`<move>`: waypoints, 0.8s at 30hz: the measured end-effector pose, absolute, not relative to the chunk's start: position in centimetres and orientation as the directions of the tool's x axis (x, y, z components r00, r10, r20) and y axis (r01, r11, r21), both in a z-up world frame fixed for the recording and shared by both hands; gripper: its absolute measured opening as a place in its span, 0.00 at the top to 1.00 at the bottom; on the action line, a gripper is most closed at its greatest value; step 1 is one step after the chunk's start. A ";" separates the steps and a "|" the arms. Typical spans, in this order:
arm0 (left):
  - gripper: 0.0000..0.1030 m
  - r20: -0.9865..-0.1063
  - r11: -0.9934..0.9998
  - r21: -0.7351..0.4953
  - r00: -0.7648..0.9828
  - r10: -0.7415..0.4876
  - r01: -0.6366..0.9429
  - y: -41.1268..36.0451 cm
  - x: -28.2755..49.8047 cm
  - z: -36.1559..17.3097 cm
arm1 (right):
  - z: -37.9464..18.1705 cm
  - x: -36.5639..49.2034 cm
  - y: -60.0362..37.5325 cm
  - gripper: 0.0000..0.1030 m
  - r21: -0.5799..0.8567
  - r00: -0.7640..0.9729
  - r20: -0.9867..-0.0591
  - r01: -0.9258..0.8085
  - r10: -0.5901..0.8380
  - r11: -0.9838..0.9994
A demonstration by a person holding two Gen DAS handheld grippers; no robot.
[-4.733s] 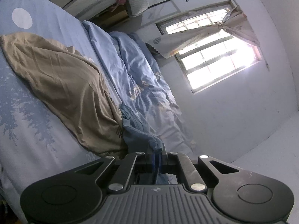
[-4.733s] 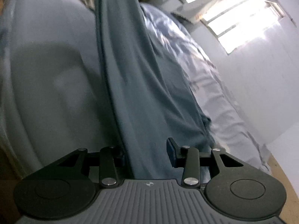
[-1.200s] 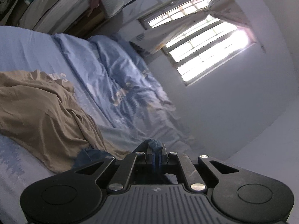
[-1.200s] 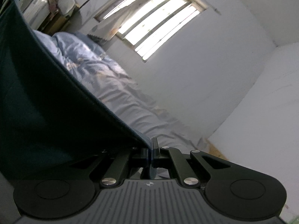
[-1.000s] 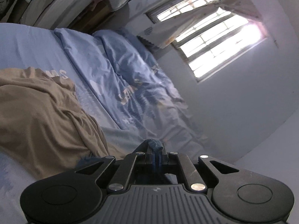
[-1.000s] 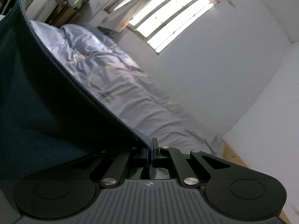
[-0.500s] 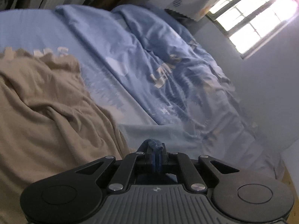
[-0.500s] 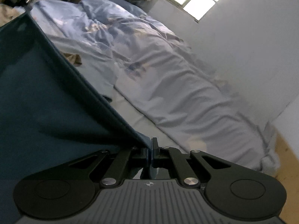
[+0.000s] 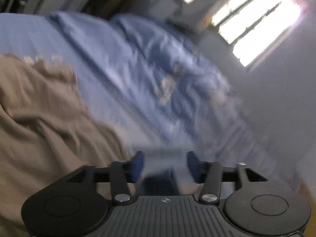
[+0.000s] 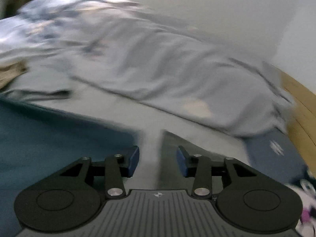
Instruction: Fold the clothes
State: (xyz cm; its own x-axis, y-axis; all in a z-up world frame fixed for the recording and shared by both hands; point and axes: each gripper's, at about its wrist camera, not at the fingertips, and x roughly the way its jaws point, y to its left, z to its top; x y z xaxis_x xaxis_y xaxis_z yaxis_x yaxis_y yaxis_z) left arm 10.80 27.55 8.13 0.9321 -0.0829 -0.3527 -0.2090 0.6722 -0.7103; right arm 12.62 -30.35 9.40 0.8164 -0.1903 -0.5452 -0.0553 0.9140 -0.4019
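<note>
Left of the just-opening, empty right gripper (image 10: pixel 157 161) lies the teal garment (image 10: pixel 49 138).

I see 2 garments. The dark teal-blue garment (image 10: pixel 59 138) fills the left and lower left of my right wrist view, spread fairly flat and smooth on the bed, its far edge running as a slanted line from the left edge toward the centre. In my left wrist view only a small piece of it (image 9: pixel 158 179) shows at the bottom centre, dark below and paler blue above, heavily blurred. The tan garment (image 9: pixel 45 126) covers the left half of that view, lying crumpled with long soft folds. A scrap of it (image 10: pixel 11 73) shows at the left edge of the right wrist view, beyond the blue one.
</note>
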 end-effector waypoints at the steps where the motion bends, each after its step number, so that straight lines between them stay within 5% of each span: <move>1: 0.49 -0.330 0.655 -0.730 0.940 -0.086 -0.196 28.0 10.4 8.3 | 9.7 12.5 -31.2 0.56 -0.361 0.811 -0.551 -0.021 -0.196 0.932; 7: 0.49 -0.344 0.698 -0.693 0.934 -0.096 -0.183 29.1 7.3 9.8 | 11.5 10.7 -32.2 0.56 -0.277 0.813 -0.557 0.012 -0.171 0.961; 15: 0.42 -0.352 0.713 -0.680 0.929 -0.116 -0.169 30.1 -2.1 10.4 | 15.5 1.3 -28.0 0.48 -0.169 0.893 -0.450 -0.074 -0.010 0.983; 24: 0.39 -0.417 0.617 -0.745 0.899 -0.134 -0.254 30.1 -13.2 6.6 | 15.6 -10.2 -21.7 0.47 -0.048 0.916 -0.370 -0.182 0.152 0.982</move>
State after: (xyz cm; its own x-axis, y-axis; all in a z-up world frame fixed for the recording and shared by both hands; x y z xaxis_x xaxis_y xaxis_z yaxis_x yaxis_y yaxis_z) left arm -13.17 30.07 6.56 0.8989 -0.1343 -0.4170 -0.2536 0.6165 -0.7454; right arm -10.18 -21.74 15.60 0.9164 0.1521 -0.3703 -0.1823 0.9821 -0.0479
